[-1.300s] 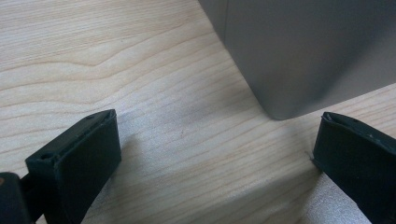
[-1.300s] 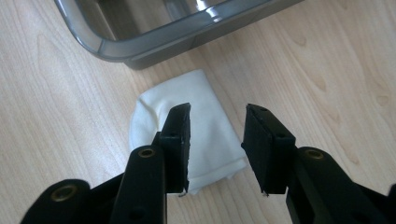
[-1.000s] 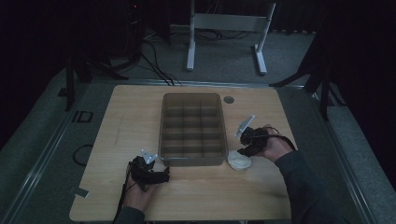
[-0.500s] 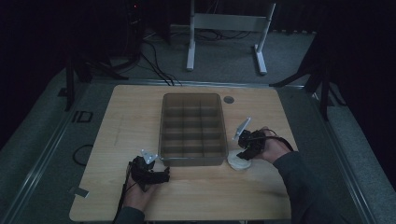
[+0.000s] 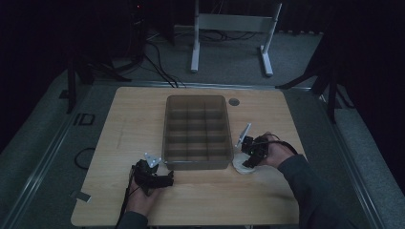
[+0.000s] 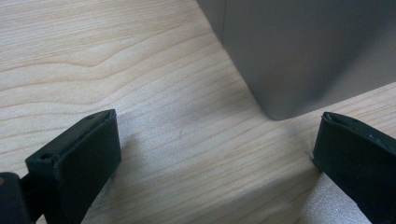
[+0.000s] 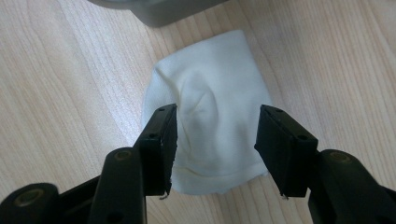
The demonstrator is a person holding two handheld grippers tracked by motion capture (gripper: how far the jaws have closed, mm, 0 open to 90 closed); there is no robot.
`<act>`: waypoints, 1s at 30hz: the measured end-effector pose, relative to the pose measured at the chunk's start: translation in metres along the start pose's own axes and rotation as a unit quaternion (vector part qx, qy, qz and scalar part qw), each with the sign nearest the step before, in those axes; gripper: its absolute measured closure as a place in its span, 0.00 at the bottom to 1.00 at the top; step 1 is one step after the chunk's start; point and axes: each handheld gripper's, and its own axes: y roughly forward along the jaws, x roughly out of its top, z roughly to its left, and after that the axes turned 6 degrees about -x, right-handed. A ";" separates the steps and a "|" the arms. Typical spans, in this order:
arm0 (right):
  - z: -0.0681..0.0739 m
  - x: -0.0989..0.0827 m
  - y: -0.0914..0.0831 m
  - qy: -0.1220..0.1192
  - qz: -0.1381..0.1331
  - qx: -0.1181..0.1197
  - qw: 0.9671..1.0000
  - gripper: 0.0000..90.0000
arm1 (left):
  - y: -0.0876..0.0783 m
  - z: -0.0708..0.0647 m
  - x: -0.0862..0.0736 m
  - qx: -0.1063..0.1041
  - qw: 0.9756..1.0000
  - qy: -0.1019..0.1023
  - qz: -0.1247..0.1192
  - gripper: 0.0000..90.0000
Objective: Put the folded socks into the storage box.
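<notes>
My right gripper (image 7: 215,140) has just been opening; its fingers (image 7: 159,144) now stand spread on either side of the small folded white cloth (image 7: 210,121), which lies flat on the pale wooden bench (image 5: 129,124) at lower right of the high view, just beside the grey plastic compartment tray (image 5: 197,131). I judge the cloth released, or not yet gripped. My left gripper (image 6: 210,158) waits with fingers wide apart, nothing between them.

White folded cloth (image 7: 210,130) — flat on table (image 7: 65,93)
</notes>
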 end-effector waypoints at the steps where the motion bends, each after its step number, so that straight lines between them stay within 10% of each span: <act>1: 0.000 0.000 0.000 0.000 0.001 0.001 1.000 0.52 | 0.000 0.000 0.000 0.000 1.000 0.000 0.000 0.01; 30: 0.005 -0.003 0.026 0.005 0.046 0.021 0.999 0.38 | 0.000 0.000 0.000 -0.001 1.000 0.002 0.001 0.01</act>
